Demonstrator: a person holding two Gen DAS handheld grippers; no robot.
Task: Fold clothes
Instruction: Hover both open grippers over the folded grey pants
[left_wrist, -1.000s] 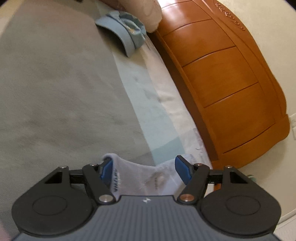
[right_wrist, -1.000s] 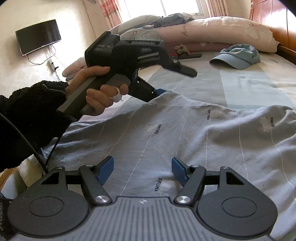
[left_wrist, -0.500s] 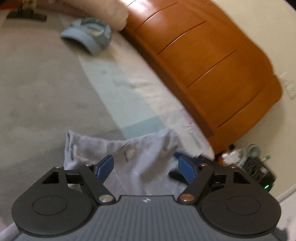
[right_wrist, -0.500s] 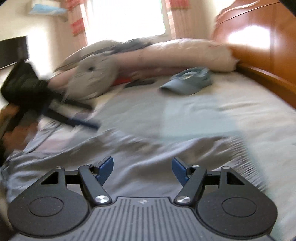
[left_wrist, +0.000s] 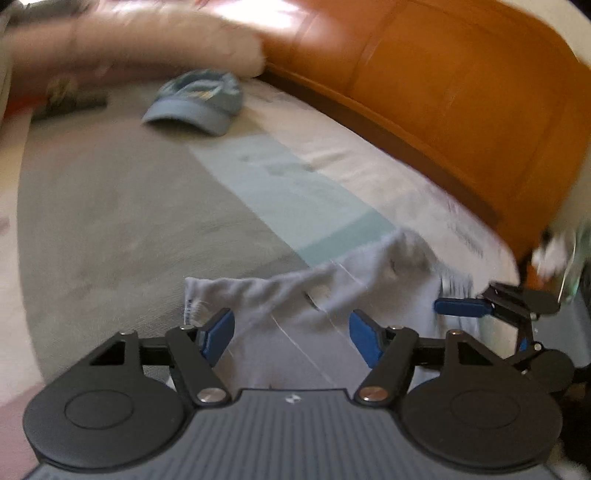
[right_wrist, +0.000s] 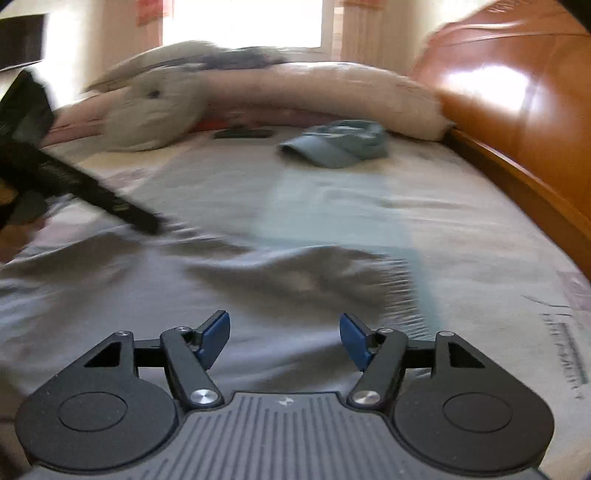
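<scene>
Grey garment (left_wrist: 332, 306) spread on the bed (left_wrist: 110, 221), printed with thin pale lines and small marks; in the left wrist view bunched between and ahead of the blue pads, one hemmed corner at 10 o'clock from the left claw (left_wrist: 291, 332). In the right wrist view the same cloth (right_wrist: 184, 295) rumpled across the lower half of the mattress, folds blurred. Left claw released, pads wide apart, fabric lying between them but not pinched. Right claw (right_wrist: 284, 338) likewise released, pads apart above the cloth, gripping nothing. Right claw also visible in the left wrist view at 3 o'clock (left_wrist: 461, 307), low over the garment's edge. Left tool's black body entering the right wrist view at 9 o'clock (right_wrist: 85, 188), tip near the cloth, contact impossible to judge through the blur. Beyond the garment, a pale teal stripe on the bedsheet (right_wrist: 332, 214). Blue cap (left_wrist: 195, 103) at 11 o'clock, well apart from the cloth. Long pink pillow (right_wrist: 314, 96) behind the cap. Orange wooden headboard (left_wrist: 461, 110) along the bed from 12 to 3 o'clock. Bright window (right_wrist: 240, 22) at 12 o'clock.
</scene>
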